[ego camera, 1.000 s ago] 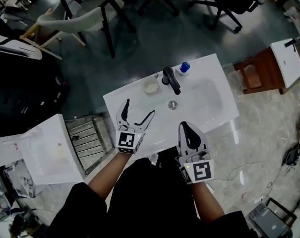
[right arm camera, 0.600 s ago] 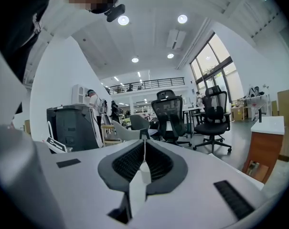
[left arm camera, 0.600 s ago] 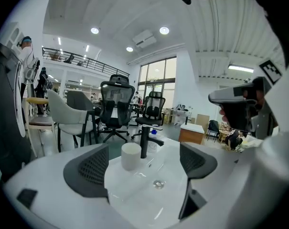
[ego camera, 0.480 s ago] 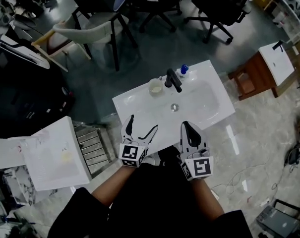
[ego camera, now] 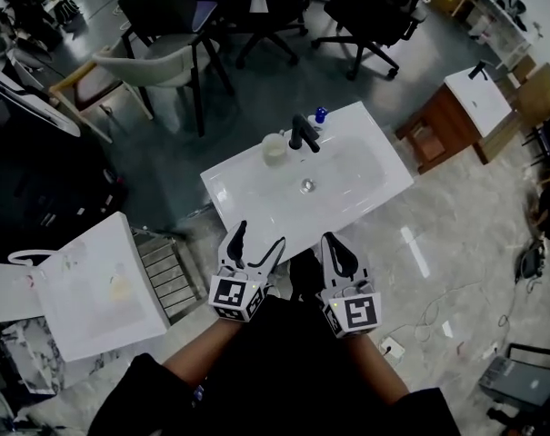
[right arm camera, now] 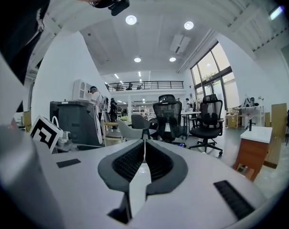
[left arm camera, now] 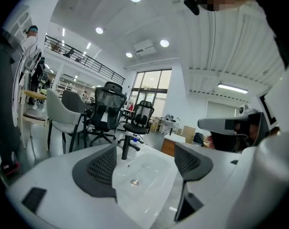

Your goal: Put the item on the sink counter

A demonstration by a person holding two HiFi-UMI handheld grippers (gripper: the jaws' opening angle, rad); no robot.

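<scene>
The sink counter (ego camera: 238, 198) is a white, glossy rectangular slab with a shallow basin (ego camera: 347, 166) moulded into it and a round metal drain (ego camera: 306, 185) at the basin's middle. A black faucet (ego camera: 302, 134) rises at the far edge. A pale cup (ego camera: 273, 149) stands upright on the counter just to the left of the faucet, and a small blue-capped bottle (ego camera: 320, 116) stands just behind it to the right. We cannot tell which of the two the task means.

We find the floor (ego camera: 284, 71) dark grey-green beyond the counter and pale, glossy and stone-patterned on the near side. Black office chairs (ego camera: 375, 12) and a light shell chair (ego camera: 156, 62) stand past the counter. A second white basin on a wooden cabinet (ego camera: 470, 94) stands at the upper right, and a white unit (ego camera: 97, 284) beside a metal rack (ego camera: 170, 271) at the left. The gripper views show a high white ceiling with round lights (right arm camera: 131, 19), a railed mezzanine (right arm camera: 144, 85) and tall windows (right arm camera: 211, 66).

The left gripper (ego camera: 259, 236) is held at the counter's near edge; its jaws stand well apart, have just been closing a little, and hold nothing. The right gripper (ego camera: 334, 240) is held beside it with its jaws pressed together, empty.

The only markings we can read are the square black-and-white patterns on each marker cube (ego camera: 234, 295); other print is too small to tell.
</scene>
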